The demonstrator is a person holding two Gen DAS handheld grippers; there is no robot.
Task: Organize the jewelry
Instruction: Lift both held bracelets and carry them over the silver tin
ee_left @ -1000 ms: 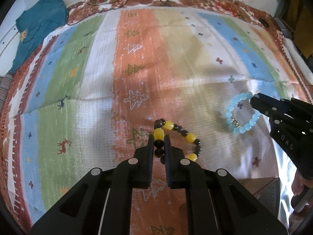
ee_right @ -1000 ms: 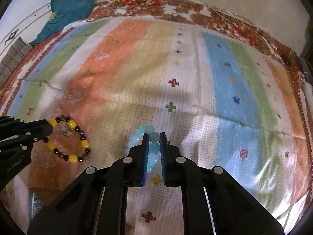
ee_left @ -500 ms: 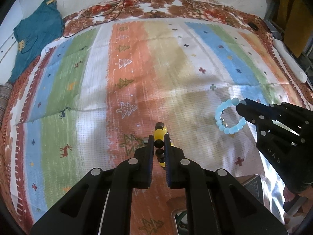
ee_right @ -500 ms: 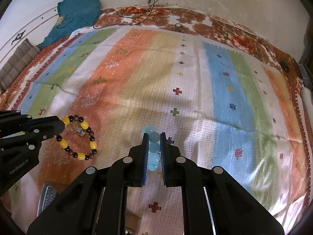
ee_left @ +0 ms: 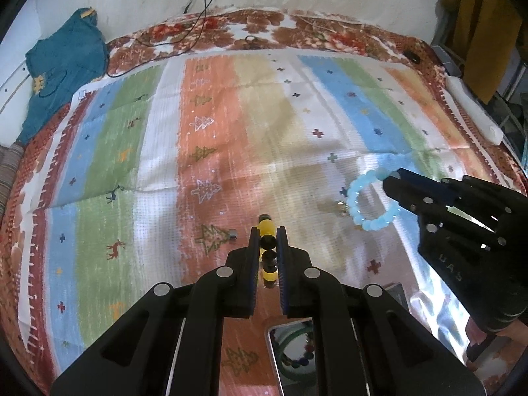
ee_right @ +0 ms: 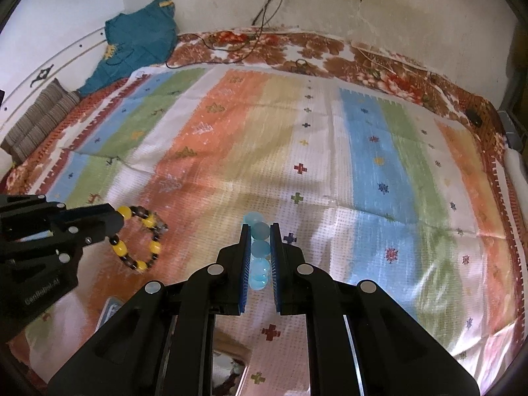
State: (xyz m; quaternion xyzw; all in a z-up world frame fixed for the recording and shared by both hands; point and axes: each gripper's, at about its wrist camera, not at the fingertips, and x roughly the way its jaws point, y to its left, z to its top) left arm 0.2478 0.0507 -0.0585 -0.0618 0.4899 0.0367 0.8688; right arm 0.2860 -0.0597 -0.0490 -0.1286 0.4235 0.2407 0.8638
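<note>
My left gripper point(ee_left: 266, 231) is shut on a yellow and black bead bracelet point(ee_left: 267, 249) and holds it edge-on above the striped cloth; the same bracelet point(ee_right: 140, 241) hangs from the left gripper point(ee_right: 115, 219) in the right wrist view. My right gripper point(ee_right: 259, 227) is shut on a light blue bead bracelet point(ee_right: 259, 254), lifted off the cloth. In the left wrist view that blue bracelet point(ee_left: 368, 203) hangs as a ring from the right gripper point(ee_left: 392, 181).
A metal-edged box point(ee_left: 292, 353) holding a green bangle and coloured beads lies below the left gripper, its corner point(ee_right: 110, 308) showing in the right wrist view. A teal garment point(ee_left: 62, 69) lies at the far left. Cables point(ee_left: 198, 19) trail over the cloth's far edge.
Both grippers have risen and pulled back with their bracelets, which now hang clear of the cloth. The box has come into view beneath them.
</note>
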